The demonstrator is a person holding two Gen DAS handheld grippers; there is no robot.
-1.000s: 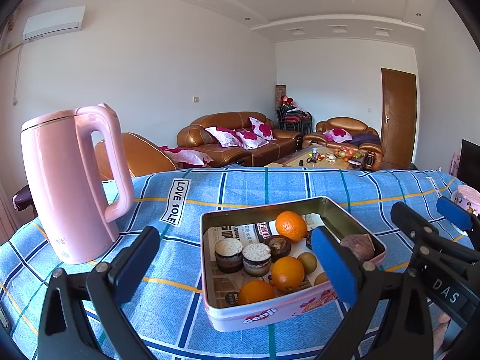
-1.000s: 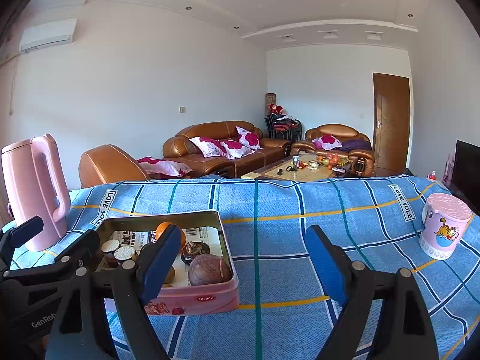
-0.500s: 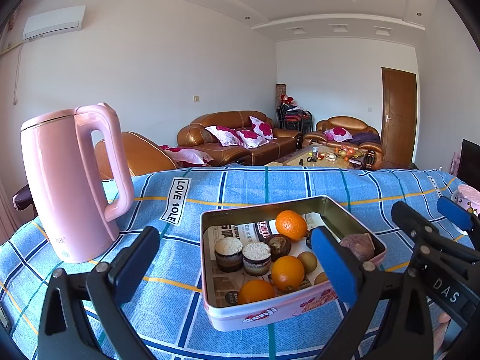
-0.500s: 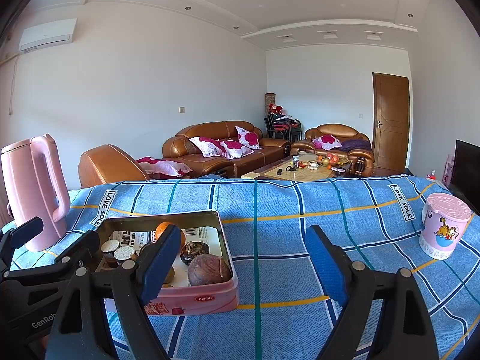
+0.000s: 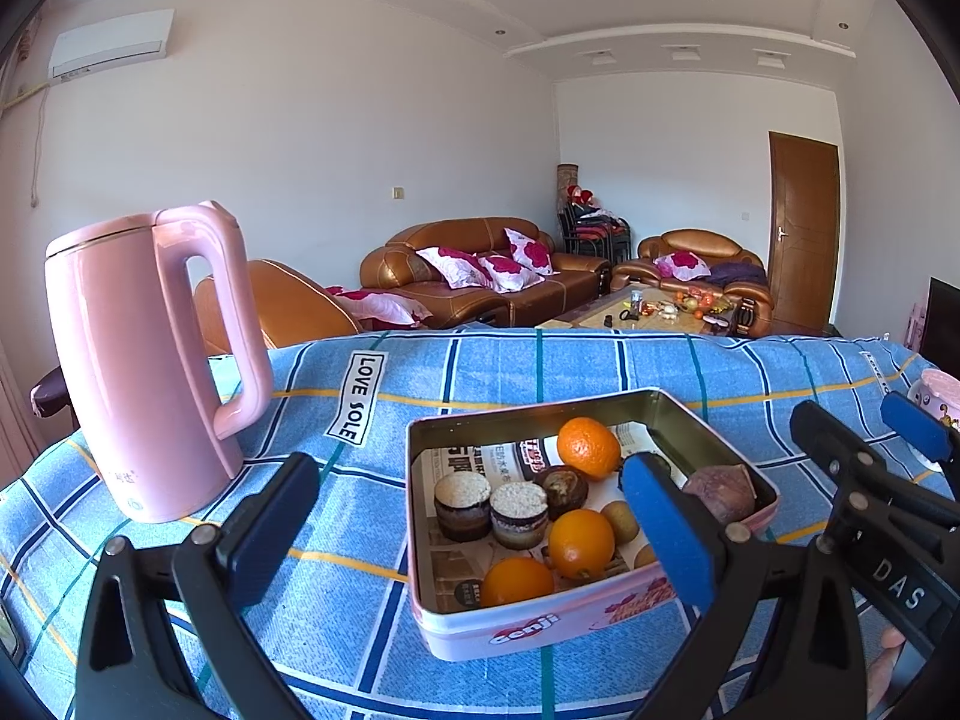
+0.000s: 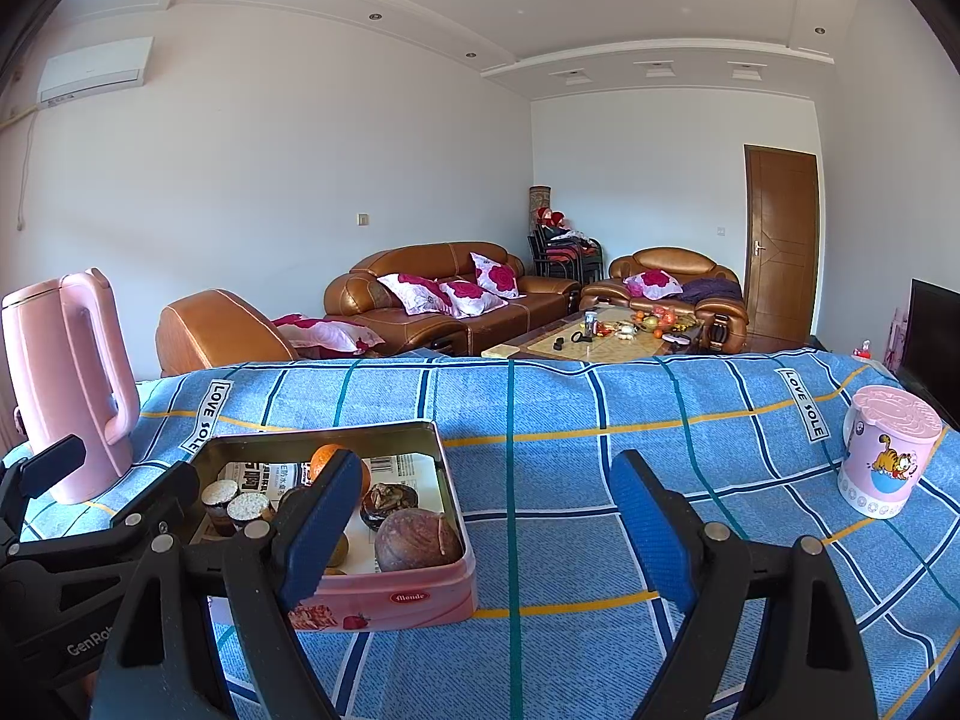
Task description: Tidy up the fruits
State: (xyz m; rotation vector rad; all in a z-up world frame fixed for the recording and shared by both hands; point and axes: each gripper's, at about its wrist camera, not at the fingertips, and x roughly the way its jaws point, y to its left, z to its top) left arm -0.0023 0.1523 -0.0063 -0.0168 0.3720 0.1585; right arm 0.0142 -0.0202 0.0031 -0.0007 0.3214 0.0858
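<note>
Blue checked cloth covers the worktop [image 6: 570,468]; left gripper [image 5: 474,528] fingers wide and empty; right gripper [image 6: 480,534] likewise; tin [image 5: 510,630] of oranges [image 5: 581,542] sits just ahead of the left fingers; best approach: descend squarely over one orange, avoiding the rim.

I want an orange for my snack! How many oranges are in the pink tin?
3. One orange sits at the back of the tin, one in the middle, one by the front wall. The gripper finger may hide more.

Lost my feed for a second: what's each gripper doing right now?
Left gripper: open, holding nothing, above the tablecloth.
Right gripper: open, holding nothing.
</note>
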